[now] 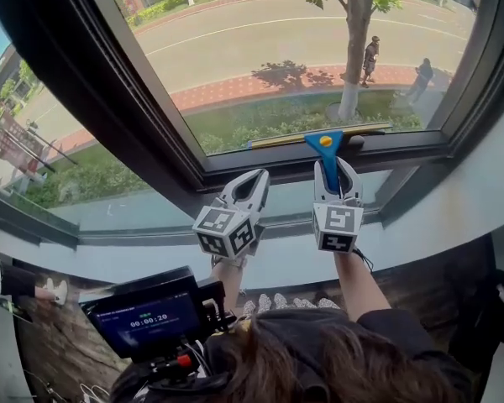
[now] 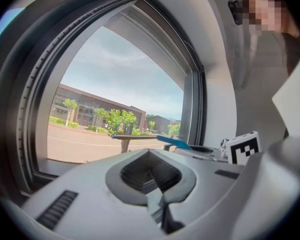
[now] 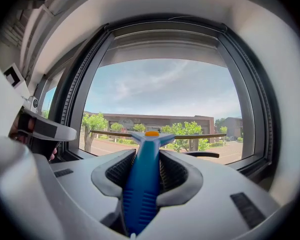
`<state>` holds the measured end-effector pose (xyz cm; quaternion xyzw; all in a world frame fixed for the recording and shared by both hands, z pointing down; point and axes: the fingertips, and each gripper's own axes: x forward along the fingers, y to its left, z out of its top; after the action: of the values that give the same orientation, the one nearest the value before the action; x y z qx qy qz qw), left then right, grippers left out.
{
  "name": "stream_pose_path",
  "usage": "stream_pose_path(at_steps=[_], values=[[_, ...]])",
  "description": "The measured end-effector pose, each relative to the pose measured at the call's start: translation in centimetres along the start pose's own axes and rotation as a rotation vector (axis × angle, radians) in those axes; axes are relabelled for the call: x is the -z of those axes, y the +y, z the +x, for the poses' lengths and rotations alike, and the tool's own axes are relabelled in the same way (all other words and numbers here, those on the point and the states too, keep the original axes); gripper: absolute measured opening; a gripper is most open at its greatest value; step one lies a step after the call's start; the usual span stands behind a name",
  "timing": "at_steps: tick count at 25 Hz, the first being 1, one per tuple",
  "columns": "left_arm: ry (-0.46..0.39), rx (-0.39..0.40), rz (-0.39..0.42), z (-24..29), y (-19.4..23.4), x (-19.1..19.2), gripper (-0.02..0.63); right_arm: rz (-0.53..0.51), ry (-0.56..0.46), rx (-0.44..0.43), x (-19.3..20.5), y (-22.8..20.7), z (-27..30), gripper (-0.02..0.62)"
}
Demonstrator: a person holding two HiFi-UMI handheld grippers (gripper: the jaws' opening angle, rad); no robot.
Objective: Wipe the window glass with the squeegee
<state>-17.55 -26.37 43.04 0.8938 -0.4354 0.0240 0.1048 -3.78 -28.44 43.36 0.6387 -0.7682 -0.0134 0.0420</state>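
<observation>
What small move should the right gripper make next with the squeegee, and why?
Probably raise the squeegee toward the top of the glass for a downward pull: the right gripper is shut on its blue handle, and the blade already lies along the bottom frame.

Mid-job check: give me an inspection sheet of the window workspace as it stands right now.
Surface: window glass, no streaks that I can make out; dark frame around it.
Job's things: squeegee, blade level at the pane's bottom edge.
Clutter: monitor showing a timer, below the grippers.
Grippers: right gripper shut on the squeegee's blue handle; left gripper shut, empty, beside it.
Cables: wires by the monitor.
Surroundings: street, tree and two pedestrians outside; a person indoors.
</observation>
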Motion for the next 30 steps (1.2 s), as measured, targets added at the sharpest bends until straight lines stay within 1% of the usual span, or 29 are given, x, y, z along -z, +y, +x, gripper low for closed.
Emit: stream_pose_path(at_steps=[4, 8, 13, 15, 18, 22, 25, 27, 30], values=[[-0.001, 0.010, -0.020, 3.5, -3.9, 1.0, 0.002, -0.016, -0.002, -0.044, 0.5, -4.4, -0.6, 0.141], [-0.023, -0.039, -0.034, 5.0, -6.2, 0.9, 0.002, -0.041, 0.004, -0.067, 0.1, -7.8, -0.8, 0.141], [-0.021, -0.057, -0.016, 5.7, -8.0, 0.7, 0.002, 0.002, 0.018, -0.039, 0.7, -11.4, -1.3, 0.141], [-0.019, -0.064, -0.010, 6.0, -8.0, 0.7, 0.002, 0.011, 0.026, -0.049, 1.4, -11.8, -0.7, 0.141], [-0.016, -0.062, -0.002, 6.1, -7.6, 0.5, 0.002, 0.009, 0.032, -0.072, 1.8, -11.1, -0.1, 0.141], [-0.021, -0.045, -0.002, 6.3, -6.9, 0.7, 0.002, 0.006, 0.046, -0.058, 2.1, -10.1, 0.0, 0.141], [-0.020, -0.013, -0.001, 7.0, -7.4, -0.4, 0.002, 0.010, 0.033, -0.036, 0.5, -10.3, -0.2, 0.141], [-0.018, -0.005, 0.004, 7.0, -7.6, -1.2, 0.002, 0.008, 0.020, -0.019, -1.2, -10.3, -0.7, 0.141], [-0.026, -0.002, 0.036, 7.2, -7.5, -2.5, 0.002, 0.013, -0.005, 0.018, -3.4, -10.6, -0.9, 0.141]])
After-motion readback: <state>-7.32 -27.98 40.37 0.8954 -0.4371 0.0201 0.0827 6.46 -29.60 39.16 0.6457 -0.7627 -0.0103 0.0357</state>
